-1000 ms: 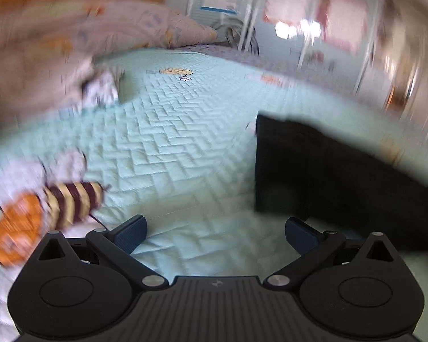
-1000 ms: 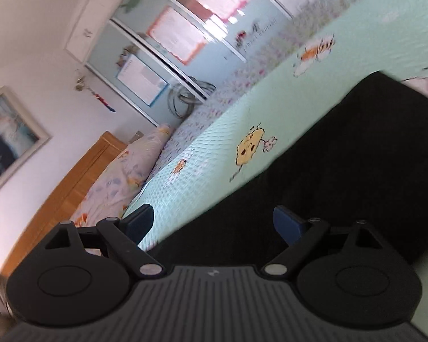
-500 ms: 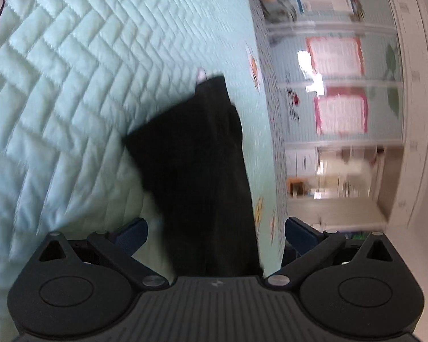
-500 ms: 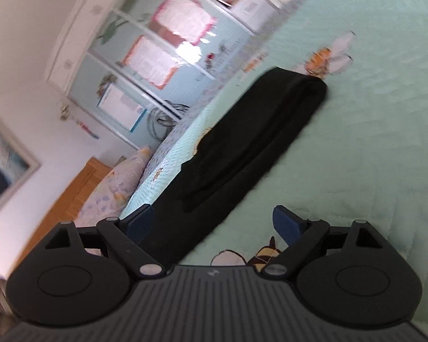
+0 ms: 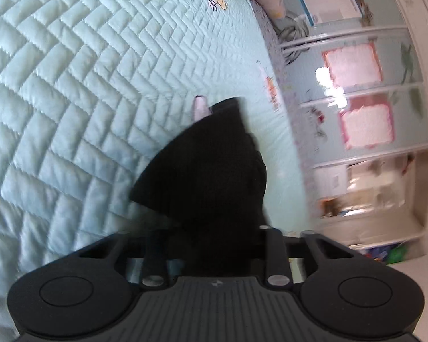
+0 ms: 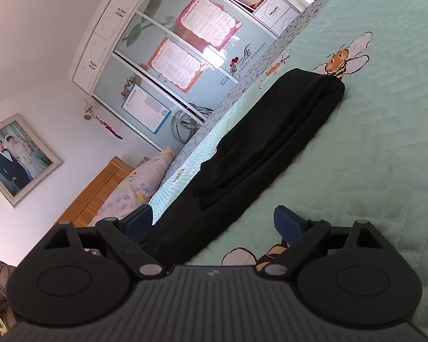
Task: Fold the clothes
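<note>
A black garment [image 6: 271, 142] lies folded into a long narrow strip on the mint-green quilted bed cover [image 6: 371, 156], running from near the right gripper [image 6: 214, 222] toward the far edge of the bed, where its end rests against a printed bee [image 6: 342, 59].

In the right wrist view, the right gripper's blue fingers [image 6: 288, 222] stand spread wide. The near end of the strip passes between them, closer to the left finger, but neither pad presses on the cloth.

In the left wrist view, the left gripper [image 5: 214, 245] is closing its fingers, and a fold of the black garment [image 5: 211, 171] sits between them. The cloth bunches up from the gripper and fans out over the bed cover [image 5: 71, 85]; the pads themselves are hidden by the fabric, so whether they already pinch it cannot be told.

Beyond the bed stand a wardrobe with glass doors [image 6: 171, 42], a flowered pillow [image 6: 137, 188] and a wooden headboard [image 6: 97, 193].
</note>
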A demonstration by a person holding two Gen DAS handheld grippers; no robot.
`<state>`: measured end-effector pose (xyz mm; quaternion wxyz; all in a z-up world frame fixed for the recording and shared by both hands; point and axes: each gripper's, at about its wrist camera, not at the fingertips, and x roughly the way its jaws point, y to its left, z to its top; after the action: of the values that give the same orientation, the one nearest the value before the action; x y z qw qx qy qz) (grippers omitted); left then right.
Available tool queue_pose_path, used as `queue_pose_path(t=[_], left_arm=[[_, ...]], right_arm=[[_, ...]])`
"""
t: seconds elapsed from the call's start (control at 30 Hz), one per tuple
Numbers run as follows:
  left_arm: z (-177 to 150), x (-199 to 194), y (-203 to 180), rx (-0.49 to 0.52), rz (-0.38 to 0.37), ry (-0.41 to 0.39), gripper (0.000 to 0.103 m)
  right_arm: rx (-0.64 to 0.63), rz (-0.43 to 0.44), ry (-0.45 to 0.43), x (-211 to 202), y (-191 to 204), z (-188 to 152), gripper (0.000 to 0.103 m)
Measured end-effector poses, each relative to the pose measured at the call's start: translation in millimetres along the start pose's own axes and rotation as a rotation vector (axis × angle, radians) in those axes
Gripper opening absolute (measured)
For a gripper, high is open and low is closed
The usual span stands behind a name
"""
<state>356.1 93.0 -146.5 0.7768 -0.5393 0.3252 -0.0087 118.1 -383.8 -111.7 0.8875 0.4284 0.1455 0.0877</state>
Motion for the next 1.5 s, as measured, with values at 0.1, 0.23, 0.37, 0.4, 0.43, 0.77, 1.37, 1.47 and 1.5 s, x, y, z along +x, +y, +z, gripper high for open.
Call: queue_pose_path(t=[0.1, 0.23, 0.37, 0.4, 0.43, 0.77, 1.37, 1.47, 1.5], left_arm=[[-3, -1, -8, 0.050, 0.018, -0.031, 0.023], [0, -7, -22, 0.110, 0.031, -0.059, 0.021], [1, -11, -36, 0.162, 0.047, -0.081, 0.021], [1, -11, -40, 0.169, 0.051, -0.087, 0.020], [1, -11, -45, 0.182, 0.055, -0.095, 0.020], [-34, -18, -126, 0.469, 0.108, -0.237, 0.020], [-403, 89, -263, 1.850, 0.161, -0.096, 0.020], [-416, 89, -262, 1.903, 0.180, -0.125, 0.020], [-416, 89, -263, 1.899, 0.181, -0.129, 0.020]], right_arm=[[0.004, 0.004, -0.002, 2, 0, 1, 0.092], [0.010, 0.011, -0.004, 6, -1, 2, 0.093], [0.007, 0.011, -0.006, 11, -1, 5, 0.093], [0.004, 0.010, -0.006, 12, -1, 5, 0.093], [0.001, 0.008, -0.006, 13, -1, 5, 0.093], [0.012, 0.017, -0.013, 11, -2, 5, 0.093], [0.371, 0.210, -0.072, -12, -42, 18, 0.092], [0.452, 0.248, -0.083, -14, -51, 20, 0.092], [0.461, 0.250, -0.084, -14, -52, 20, 0.092]])
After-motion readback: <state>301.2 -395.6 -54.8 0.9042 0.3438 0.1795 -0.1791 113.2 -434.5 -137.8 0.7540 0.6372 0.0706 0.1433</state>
